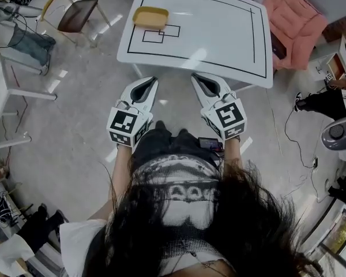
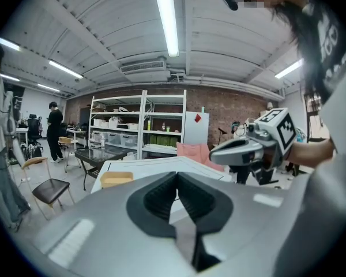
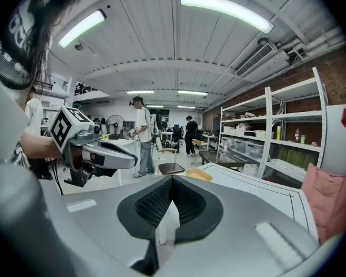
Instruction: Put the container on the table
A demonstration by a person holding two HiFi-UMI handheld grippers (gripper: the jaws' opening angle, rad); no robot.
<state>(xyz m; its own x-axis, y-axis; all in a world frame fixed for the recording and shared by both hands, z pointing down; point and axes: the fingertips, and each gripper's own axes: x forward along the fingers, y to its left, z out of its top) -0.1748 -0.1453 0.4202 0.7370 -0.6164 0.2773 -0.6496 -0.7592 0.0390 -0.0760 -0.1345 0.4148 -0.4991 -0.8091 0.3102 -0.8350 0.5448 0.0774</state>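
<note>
The yellow container (image 1: 150,17) rests on the white table (image 1: 219,33), at its far left part beside two drawn black rectangles. Both grippers hang in front of the table's near edge, off the table and apart from the container. My left gripper (image 1: 150,80) is shut with nothing in it, and so is my right gripper (image 1: 195,75). In the left gripper view the shut jaws (image 2: 177,175) point at the table, with the container (image 2: 116,179) to their left and the right gripper (image 2: 242,149) alongside. In the right gripper view the container (image 3: 199,174) lies just beyond the shut jaws (image 3: 172,181).
A wooden chair (image 1: 78,15) stands left of the table and a pink padded seat (image 1: 294,19) to its right. Shelving (image 2: 138,126) and a dark glass table (image 2: 98,154) stand behind. People (image 3: 143,134) stand at the far end. Cables lie on the floor at right.
</note>
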